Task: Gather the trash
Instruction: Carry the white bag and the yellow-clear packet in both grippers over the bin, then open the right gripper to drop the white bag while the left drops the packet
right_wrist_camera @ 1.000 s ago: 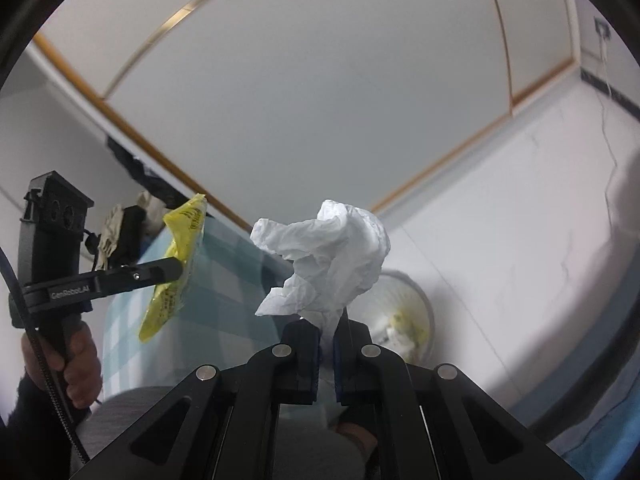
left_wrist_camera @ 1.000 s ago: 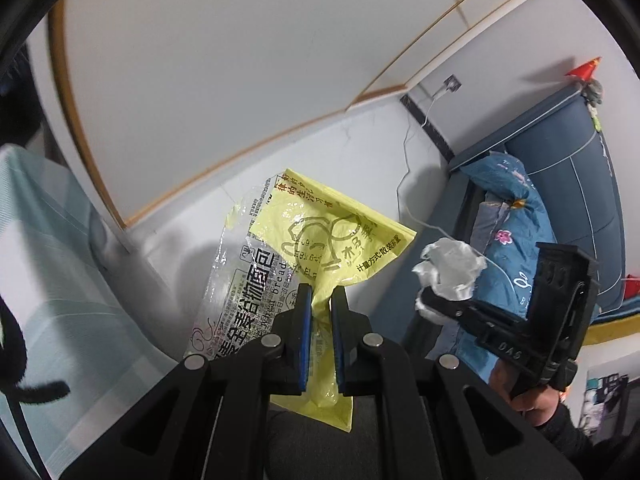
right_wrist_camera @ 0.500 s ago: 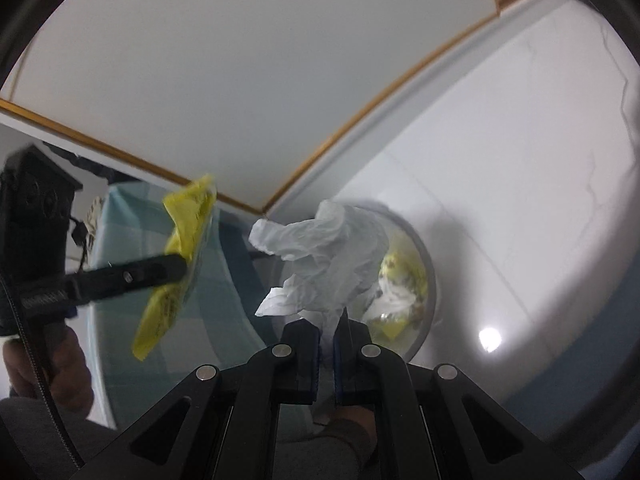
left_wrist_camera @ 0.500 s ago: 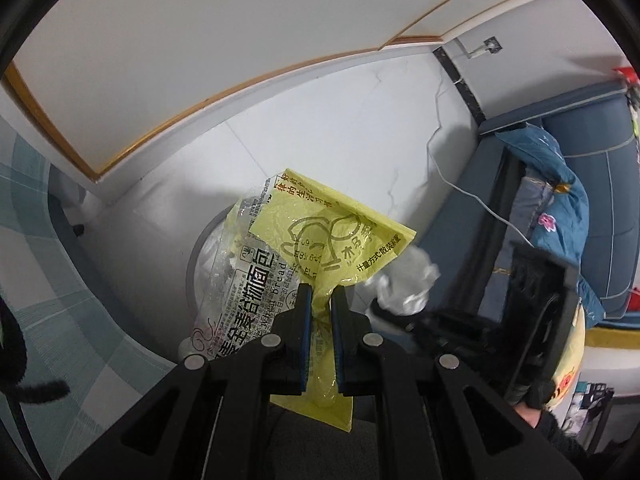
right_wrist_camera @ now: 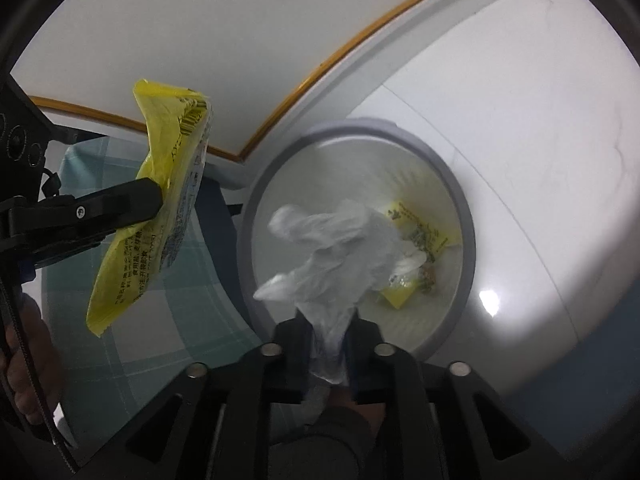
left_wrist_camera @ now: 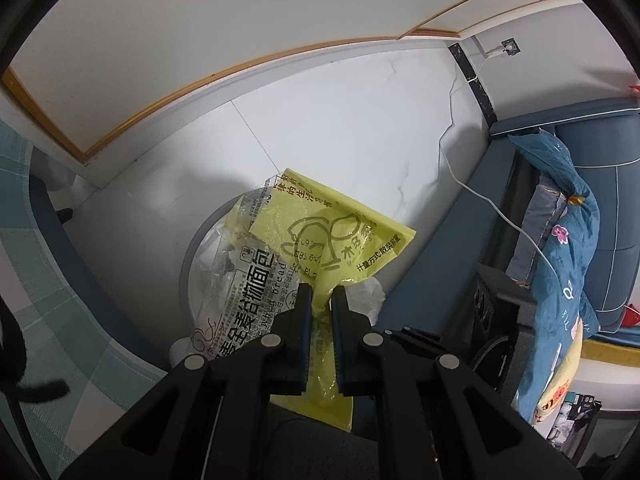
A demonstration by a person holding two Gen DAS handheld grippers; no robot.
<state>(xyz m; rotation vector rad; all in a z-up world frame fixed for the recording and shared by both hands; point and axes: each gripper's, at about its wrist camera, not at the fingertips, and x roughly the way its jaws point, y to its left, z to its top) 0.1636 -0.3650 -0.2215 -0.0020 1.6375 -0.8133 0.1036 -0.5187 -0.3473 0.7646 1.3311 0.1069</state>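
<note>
Now I had both pieces of trash over the bin, which stood on the white floor. My right hand-held gripper was opening its jaws with the crumpled tissue between them, blurred and hanging over the bin's mouth, so I judged the drop itself to be the step in hand. Yellow scraps already lay inside, toward three o'clock of the tissue. My left hand-held gripper was clamped tight on the yellow wrapper, with a clear bread bag pinched alongside, toward nine o'clock. In the right wrist view that wrapper hung at nine o'clock of the bin, outside its rim. Next, I reckoned, the left hand needed to shift over the opening before letting go.
</note>
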